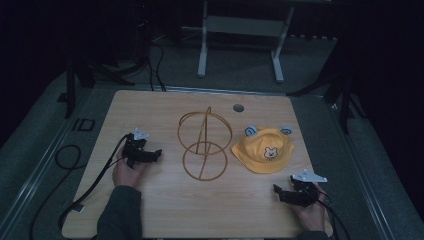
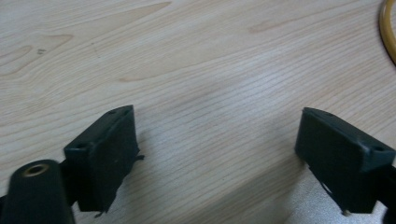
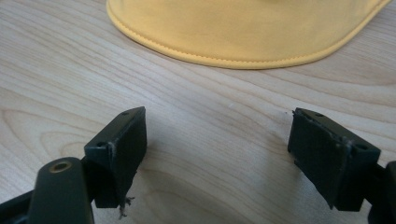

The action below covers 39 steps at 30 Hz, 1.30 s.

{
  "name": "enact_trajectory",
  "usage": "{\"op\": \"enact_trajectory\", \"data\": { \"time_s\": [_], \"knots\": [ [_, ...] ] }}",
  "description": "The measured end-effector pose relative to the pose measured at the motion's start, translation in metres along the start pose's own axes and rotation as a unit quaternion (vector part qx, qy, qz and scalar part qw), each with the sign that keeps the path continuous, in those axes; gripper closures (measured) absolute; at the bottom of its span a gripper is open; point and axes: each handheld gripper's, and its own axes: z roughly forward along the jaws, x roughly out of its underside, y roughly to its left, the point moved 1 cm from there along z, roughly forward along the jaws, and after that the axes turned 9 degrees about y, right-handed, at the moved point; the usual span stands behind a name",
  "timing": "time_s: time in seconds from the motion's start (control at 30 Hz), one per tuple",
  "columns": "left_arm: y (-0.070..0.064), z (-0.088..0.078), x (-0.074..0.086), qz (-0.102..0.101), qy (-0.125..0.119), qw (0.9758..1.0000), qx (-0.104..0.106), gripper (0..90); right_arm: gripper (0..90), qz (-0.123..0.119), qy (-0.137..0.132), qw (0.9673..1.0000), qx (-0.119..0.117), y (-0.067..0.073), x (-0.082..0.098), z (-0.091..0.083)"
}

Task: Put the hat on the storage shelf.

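Note:
A yellow child's hat point(image 1: 263, 150) with a bear face and small grey ears lies right of centre on the wooden table point(image 1: 150, 210). Its brim point(image 3: 243, 32) runs across the top of the right gripper view. A gold wire stand point(image 1: 204, 145) made of rings stands at the table's middle; a bit of its ring point(image 2: 387, 28) appears in the left gripper view. My left gripper point(image 1: 156, 154) rests low at the left, jaws wide apart over bare wood, pointing toward the stand. At the front right, my right gripper point(image 1: 276, 191) is open and empty, just short of the hat.
A round cable hole point(image 1: 238, 107) sits near the table's far edge. Black cables point(image 1: 95, 182) trail off the left side from the left gripper. A white desk frame point(image 1: 240, 45) stands on the floor beyond the table.

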Motion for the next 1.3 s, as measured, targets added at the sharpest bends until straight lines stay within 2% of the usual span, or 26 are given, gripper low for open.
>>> {"op": "enact_trajectory", "data": {
  "time_s": [0.33, 0.7, 0.87, 0.93, 1.03, 1.1, 1.13, 1.2, 1.3],
  "knots": [
    [-0.001, 0.000, 0.001, -0.001, -0.001, 1.0000, 0.000, 14.0, 21.0, 0.005, -0.001, 1.0000, 0.004, 0.000, 0.000, 0.000],
    [-0.001, -0.001, 0.001, -0.002, -0.001, 1.0000, -0.001, 14.3, 21.3, -0.005, 0.001, 1.0000, -0.003, -0.002, 0.000, -0.001],
    [-0.001, -0.001, 0.001, -0.002, -0.001, 1.0000, -0.001, 14.3, 21.6, -0.016, 0.014, 0.9997, -0.014, -0.005, -0.002, -0.002],
    [-0.002, -0.001, 0.001, -0.003, -0.001, 1.0000, -0.001, 14.3, 21.7, -0.025, 0.029, 0.9991, -0.019, -0.007, -0.005, -0.002],
    [-0.002, -0.001, 0.001, -0.003, -0.001, 1.0000, -0.001, 14.3, 25.1, -0.040, 0.055, 0.9973, -0.027, -0.008, -0.012, -0.003],
    [-0.002, -0.001, 0.001, -0.003, -0.002, 1.0000, -0.001, 14.3, 31.8, -0.051, 0.072, 0.9955, -0.034, -0.009, -0.016, -0.005],
    [-0.002, -0.001, 0.001, -0.003, -0.001, 1.0000, -0.001, 14.3, 34.1, -0.057, 0.079, 0.9942, -0.046, -0.008, -0.019, -0.005],
    [-0.001, -0.001, 0.001, -0.003, -0.001, 1.0000, -0.001, 14.3, 36.0, -0.061, 0.084, 0.9930, -0.056, -0.007, -0.022, -0.006],
    [-0.001, -0.001, 0.001, -0.003, 0.000, 1.0000, -0.001, 14.3, 37.1, -0.074, 0.088, 0.9920, -0.053, -0.003, -0.027, -0.009]
  ]
}}
